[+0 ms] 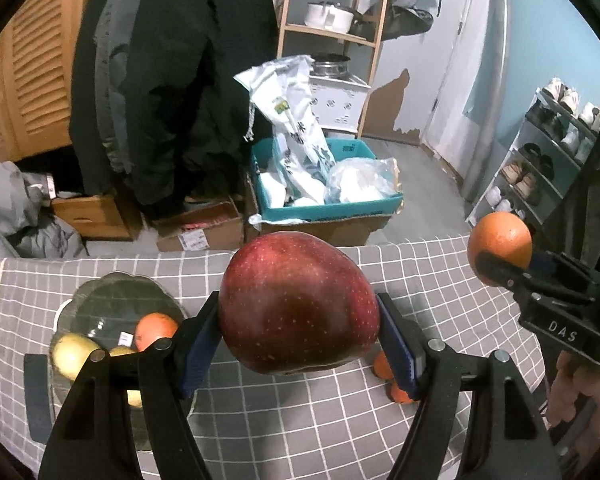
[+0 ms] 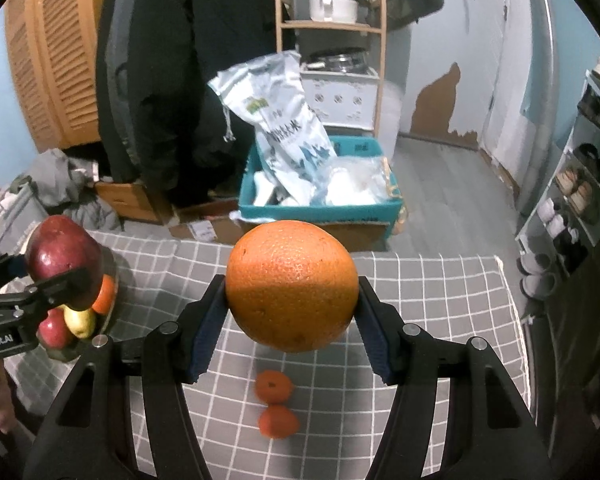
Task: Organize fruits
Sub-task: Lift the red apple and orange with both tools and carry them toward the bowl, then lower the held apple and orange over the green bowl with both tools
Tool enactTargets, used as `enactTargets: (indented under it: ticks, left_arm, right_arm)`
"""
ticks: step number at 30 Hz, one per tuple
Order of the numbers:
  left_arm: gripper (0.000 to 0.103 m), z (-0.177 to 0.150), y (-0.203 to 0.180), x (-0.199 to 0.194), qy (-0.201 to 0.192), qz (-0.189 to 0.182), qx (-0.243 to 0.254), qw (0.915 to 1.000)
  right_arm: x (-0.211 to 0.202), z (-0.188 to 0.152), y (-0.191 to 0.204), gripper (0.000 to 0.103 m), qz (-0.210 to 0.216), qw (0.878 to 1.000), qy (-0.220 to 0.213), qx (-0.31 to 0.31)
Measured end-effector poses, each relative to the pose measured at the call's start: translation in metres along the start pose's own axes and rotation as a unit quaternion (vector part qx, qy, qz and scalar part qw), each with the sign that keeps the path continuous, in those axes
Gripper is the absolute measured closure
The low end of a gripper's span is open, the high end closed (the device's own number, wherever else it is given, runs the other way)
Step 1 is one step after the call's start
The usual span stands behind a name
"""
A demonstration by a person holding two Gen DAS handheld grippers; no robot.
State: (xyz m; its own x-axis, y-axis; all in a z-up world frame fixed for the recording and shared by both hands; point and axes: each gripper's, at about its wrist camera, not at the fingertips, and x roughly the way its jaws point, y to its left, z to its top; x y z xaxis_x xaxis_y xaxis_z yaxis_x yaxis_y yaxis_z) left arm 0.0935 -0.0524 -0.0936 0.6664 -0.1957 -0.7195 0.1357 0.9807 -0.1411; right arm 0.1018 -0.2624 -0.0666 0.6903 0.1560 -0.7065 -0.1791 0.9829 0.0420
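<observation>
"DAS" on right hand-held gripper (image 1: 485,270) body; "eRobot.AI" on left hand-held gripper (image 2: 66,276) body.

Grey checked cloth (image 2: 420,304) covers surface; on it glass plate (image 1: 112,300), two tangerines (image 2: 275,387).

This is a lived-in home, probably an entry room or storage corner. Dark coats (image 1: 172,80) hang by a wooden louvered door (image 1: 32,80), a shoe rack (image 1: 540,160) stands at the right, a wooden shelf (image 2: 332,28) holds pots, and cardboard boxes (image 1: 200,232) lie on the floor.
</observation>
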Motion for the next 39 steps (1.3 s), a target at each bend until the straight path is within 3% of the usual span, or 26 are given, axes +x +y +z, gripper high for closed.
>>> enactTargets:
  ticks: [16,39]
  left_arm:
    - [0.028,-0.001,0.042,-0.04,-0.033,0.027,-0.021,0.9989]
    - [0.028,-0.025,0.137,-0.046,-0.019,0.073,-0.085,0.9935]
  right_arm:
    - [-0.013,0.017,0.055,0.041,0.034,0.999,-0.02,-0.036]
    - [0.024,0.033,0.154,0.041,0.104,0.991,0.004,-0.085]
